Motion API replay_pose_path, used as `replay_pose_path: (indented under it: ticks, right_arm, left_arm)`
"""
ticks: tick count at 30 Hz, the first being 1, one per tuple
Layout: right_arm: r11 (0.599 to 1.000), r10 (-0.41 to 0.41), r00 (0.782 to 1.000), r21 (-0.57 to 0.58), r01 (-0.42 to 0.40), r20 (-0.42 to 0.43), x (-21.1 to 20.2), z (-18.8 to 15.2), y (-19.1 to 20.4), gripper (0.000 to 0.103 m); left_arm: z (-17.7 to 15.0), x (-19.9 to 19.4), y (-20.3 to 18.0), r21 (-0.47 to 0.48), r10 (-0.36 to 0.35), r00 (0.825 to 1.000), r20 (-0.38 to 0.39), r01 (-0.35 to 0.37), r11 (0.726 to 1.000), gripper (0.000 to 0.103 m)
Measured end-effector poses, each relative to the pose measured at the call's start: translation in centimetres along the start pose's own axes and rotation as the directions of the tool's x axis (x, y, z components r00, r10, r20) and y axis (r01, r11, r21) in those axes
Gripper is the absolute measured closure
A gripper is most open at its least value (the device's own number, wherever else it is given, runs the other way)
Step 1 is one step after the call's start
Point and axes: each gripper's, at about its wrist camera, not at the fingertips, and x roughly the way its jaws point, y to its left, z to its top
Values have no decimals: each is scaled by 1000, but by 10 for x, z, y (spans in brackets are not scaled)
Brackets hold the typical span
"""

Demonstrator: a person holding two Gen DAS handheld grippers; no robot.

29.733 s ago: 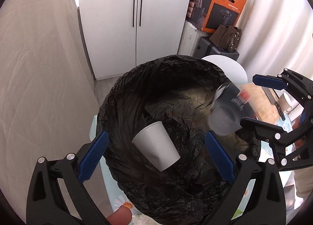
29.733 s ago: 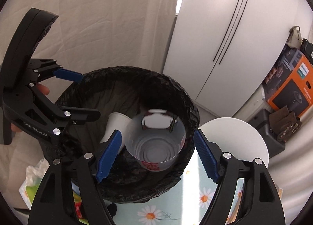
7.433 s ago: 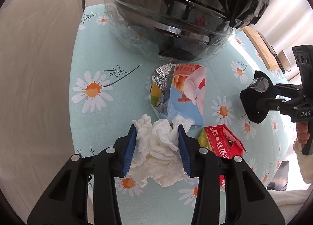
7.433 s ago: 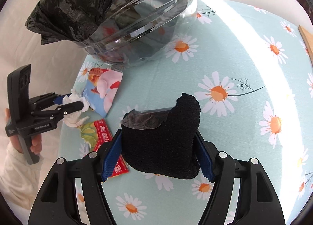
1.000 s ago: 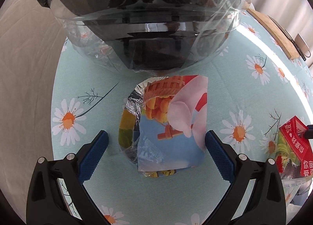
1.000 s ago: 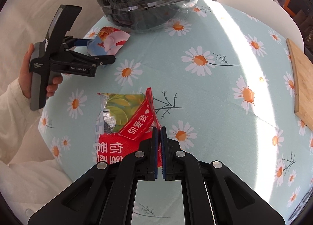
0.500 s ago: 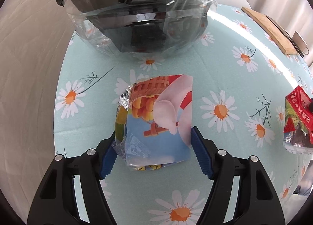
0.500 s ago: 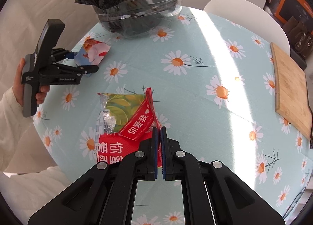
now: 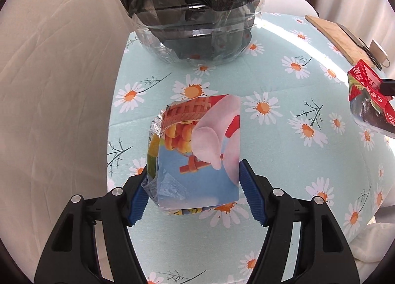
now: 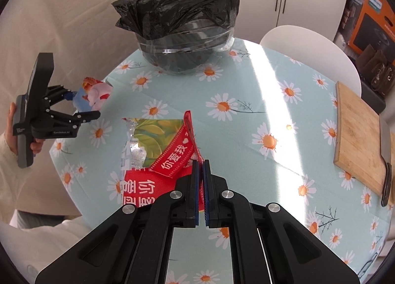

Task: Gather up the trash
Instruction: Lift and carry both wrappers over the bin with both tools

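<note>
A blue snack bag [image 9: 197, 155] with a cartoon print and foil lining sits between the blue pads of my left gripper [image 9: 195, 167], lifted above the table. The jaws are closing and both pads press its sides. In the right wrist view the same gripper [image 10: 82, 104] and bag [image 10: 95, 92] hang at the table's left edge. My right gripper [image 10: 201, 161] is shut on a red and green snack wrapper [image 10: 158, 150], which dangles in the air and shows again at the right [image 9: 367, 96]. The clear bin lined with a black bag [image 10: 182, 24] stands at the table's far side [image 9: 197, 12].
The round table [image 10: 246, 135] has a light blue daisy cloth. A wooden cutting board [image 10: 358, 135] with a knife lies at its right edge. A white chair [image 10: 308, 44] stands behind the table, with an orange box [image 10: 372, 19] beyond. A person's hand [image 10: 11, 113] holds the left gripper.
The left jaws have closed from wide open onto the blue snack bag and lifted it. Both grippers have risen and pulled back, so the bin looks farther off. The right stays clamped on the red wrapper.
</note>
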Motion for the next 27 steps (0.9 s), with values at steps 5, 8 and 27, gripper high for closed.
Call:
replay_pose_path:
  ticks: [5,8,27]
  right_arm:
    - [1000,1,997,-21,1,82,-25,10,1,100]
    - [999,15,992,-38,-10,124,-37,17,1,100]
    - [998,-26,941,-45,44,336,-70,102,-12,100]
  left_arm:
    - [-1,-33,11,4,42,999,26,-42,999,36]
    - [4,-51,11,8,62,997,52,-63,998,36]
    - [81,-118,13,126,88,972,217,-117,985,36]
